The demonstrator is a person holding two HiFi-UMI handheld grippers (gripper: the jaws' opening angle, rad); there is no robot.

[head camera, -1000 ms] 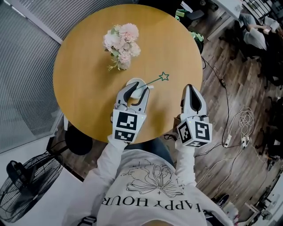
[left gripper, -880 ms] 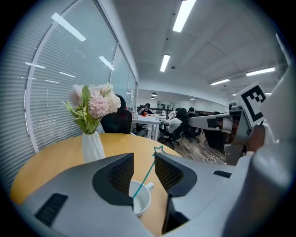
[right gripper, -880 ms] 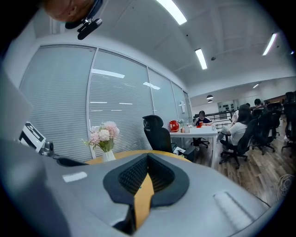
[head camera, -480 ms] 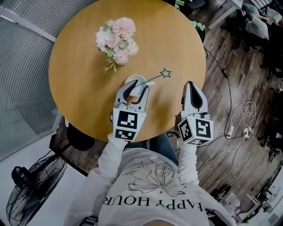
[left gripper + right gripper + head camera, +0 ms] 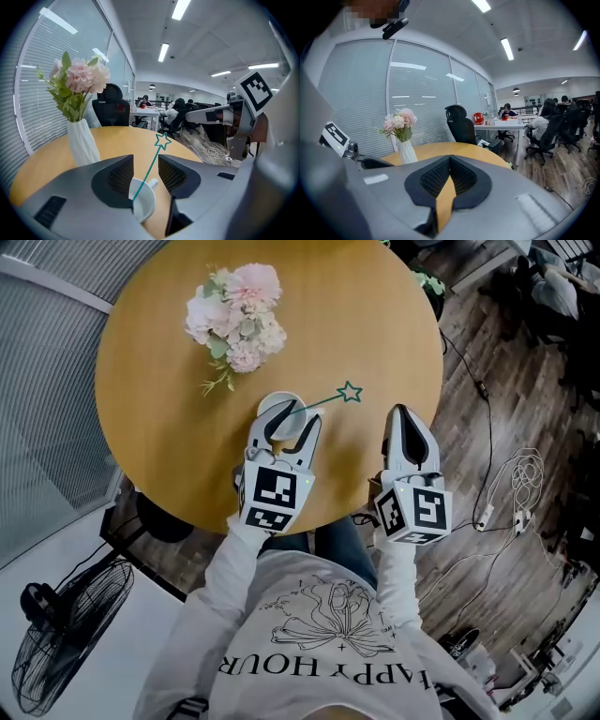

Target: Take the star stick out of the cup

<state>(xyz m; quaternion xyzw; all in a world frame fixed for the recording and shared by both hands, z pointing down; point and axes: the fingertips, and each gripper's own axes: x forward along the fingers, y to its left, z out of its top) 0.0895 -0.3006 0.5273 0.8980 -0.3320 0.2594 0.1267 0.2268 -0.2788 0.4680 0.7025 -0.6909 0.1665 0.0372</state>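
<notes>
Cup [image 5: 278, 409], white, on table [image 5: 159, 390] near its front edge; star stick [image 5: 319, 404] inside, leaning right. Left gripper [image 5: 287, 427]: fingers opening either side of cup and stick, pressing neither, so removal is judged not begun. Right gripper [image 5: 402, 413]: fingers closed, empty, just beside. Flower vase [image 5: 234, 320] well apart, apparently no obstacle.

The head view looks steeply down from above onto the round table [image 5: 150, 381]. The gripper views ride low on the left gripper [image 5: 289, 423] and right gripper [image 5: 404, 411], close over the tabletop, facing outward. All three share the flower vase [image 5: 234, 320].
</notes>
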